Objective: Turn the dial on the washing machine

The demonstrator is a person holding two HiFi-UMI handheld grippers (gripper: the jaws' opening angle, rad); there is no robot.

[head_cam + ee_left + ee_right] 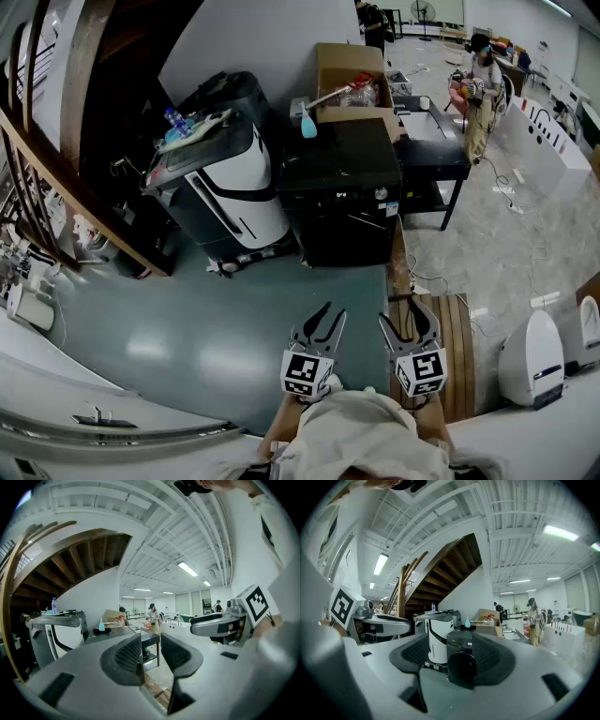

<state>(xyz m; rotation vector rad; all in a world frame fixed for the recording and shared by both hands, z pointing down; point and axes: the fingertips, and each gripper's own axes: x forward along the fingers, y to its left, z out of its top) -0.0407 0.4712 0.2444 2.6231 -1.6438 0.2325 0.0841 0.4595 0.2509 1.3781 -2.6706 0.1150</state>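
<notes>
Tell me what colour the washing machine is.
The washing machine is black all over; the head view shows it best.

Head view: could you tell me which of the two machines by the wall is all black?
The right one, the washing machine, with a light-blue bottle on top; its neighbour has a white front.

The dial (pixel 381 193) on the washing machine (pixel 339 192) is too small to read; the bottom edge crops the person (pixel 361 436).
</notes>
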